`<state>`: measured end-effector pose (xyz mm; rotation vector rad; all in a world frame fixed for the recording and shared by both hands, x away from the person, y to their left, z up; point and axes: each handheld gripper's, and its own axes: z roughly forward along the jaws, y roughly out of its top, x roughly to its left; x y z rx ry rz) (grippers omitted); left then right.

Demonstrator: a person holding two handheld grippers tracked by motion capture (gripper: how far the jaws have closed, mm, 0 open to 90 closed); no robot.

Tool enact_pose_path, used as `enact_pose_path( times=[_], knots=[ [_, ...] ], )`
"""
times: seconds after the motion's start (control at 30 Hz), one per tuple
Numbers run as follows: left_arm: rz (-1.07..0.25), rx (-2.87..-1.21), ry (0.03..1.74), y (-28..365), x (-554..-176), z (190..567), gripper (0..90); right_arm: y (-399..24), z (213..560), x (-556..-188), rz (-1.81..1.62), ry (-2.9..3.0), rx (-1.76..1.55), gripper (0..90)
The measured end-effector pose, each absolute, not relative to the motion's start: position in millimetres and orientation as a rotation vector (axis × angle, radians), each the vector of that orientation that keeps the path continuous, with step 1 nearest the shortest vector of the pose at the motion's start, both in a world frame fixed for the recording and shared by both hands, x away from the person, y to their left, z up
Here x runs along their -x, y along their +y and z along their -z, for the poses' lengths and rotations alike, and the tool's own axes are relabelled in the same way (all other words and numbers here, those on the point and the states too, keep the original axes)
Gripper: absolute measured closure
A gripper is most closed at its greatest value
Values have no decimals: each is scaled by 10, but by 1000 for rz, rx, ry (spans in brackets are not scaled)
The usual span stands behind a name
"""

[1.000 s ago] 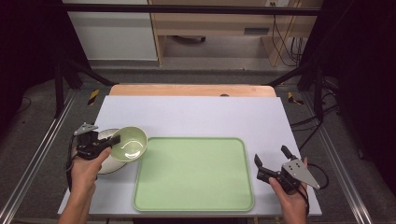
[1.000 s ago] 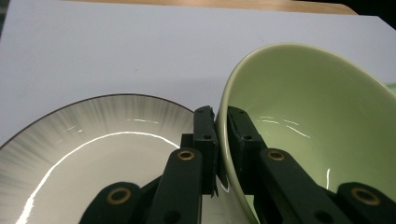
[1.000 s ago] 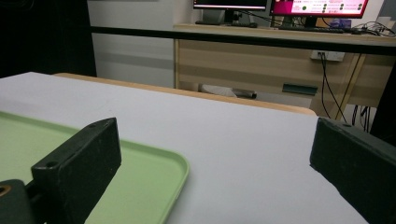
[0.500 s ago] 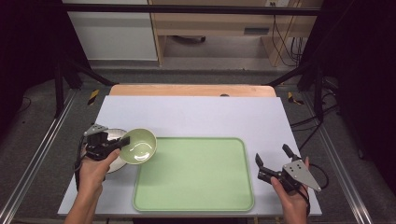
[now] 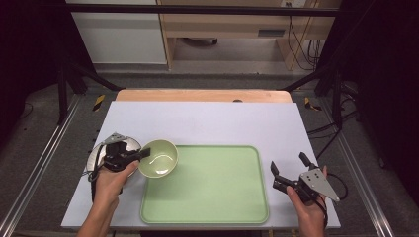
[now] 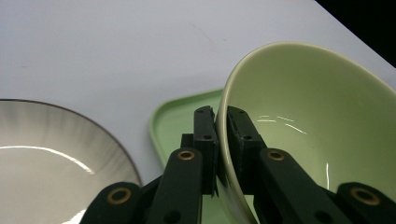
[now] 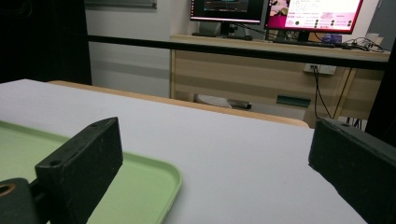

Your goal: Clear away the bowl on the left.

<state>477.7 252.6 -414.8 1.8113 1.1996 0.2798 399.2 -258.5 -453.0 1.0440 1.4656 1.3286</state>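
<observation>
A pale green bowl [image 5: 159, 158] hangs tilted over the left edge of the light green tray [image 5: 207, 190]. My left gripper [image 5: 144, 154] is shut on its near rim. In the left gripper view one jaw presses the outside and the other the inside of the bowl [image 6: 308, 116], with my left gripper [image 6: 222, 116] pinching the rim. A white plate with a dark edge [image 5: 95, 157] lies on the table under my left hand. At the tray's right side my right gripper [image 5: 287, 163] stands open, nothing between its jaws; my right gripper [image 7: 219, 154] looks across the tray's corner [image 7: 116, 196].
The white table top [image 5: 207, 121] stretches behind the tray, with a wooden edge [image 5: 202, 95] at its far side. The plate [image 6: 42, 149] lies close left of the tray's corner [image 6: 177, 116]. Desks and monitors [image 7: 275, 11] stand beyond the table.
My left gripper has carried the bowl rightward, from above the plate to over the tray's left edge. The right gripper has stayed where it was.
</observation>
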Motion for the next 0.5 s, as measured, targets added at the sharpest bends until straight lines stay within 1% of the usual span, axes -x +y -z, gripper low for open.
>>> enact_pose_path(
  times=[0.07,0.5],
  knots=[
    [-274,-1832,1170,2423,-4768,4129,830,-2583,4532,-3990,-1329,1467,-1044,32],
    [-255,-1863,1103,2175,-4758,4020,831,-2602,4518,-3960,-1316,1466,-1041,33]
  ],
)
